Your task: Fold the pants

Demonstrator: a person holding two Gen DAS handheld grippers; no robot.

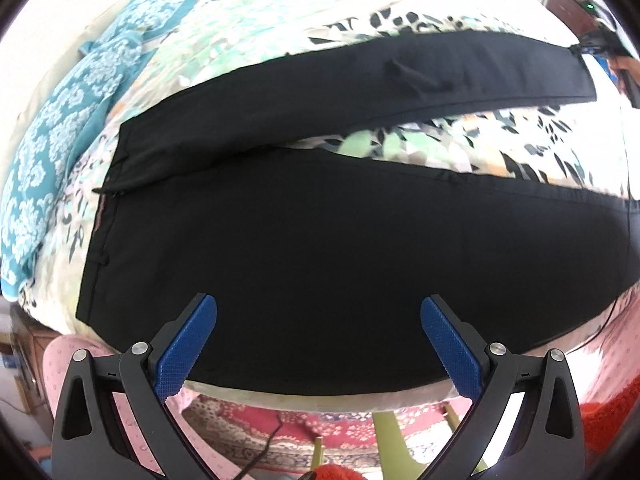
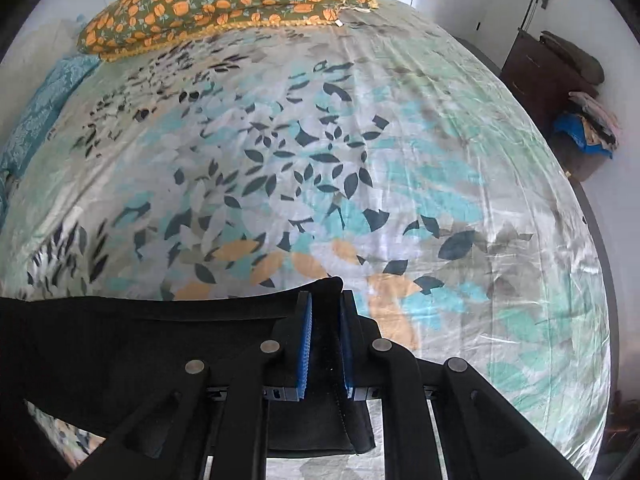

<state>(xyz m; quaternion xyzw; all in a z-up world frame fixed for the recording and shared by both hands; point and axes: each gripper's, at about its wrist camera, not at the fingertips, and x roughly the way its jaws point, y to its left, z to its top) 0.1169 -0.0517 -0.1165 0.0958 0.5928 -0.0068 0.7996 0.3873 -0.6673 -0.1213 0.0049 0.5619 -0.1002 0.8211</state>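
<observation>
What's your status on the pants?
Right gripper shut on a leg hem. Left gripper open over the waist end. Pants flat on the bed, legs apart. Nothing in the way.

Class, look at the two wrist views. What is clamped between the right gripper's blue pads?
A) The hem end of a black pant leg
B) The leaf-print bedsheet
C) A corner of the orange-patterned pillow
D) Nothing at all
A: in the right wrist view the right gripper has its blue pads pressed onto the hem of the black pants, above the leaf-print bedsheet.
</observation>
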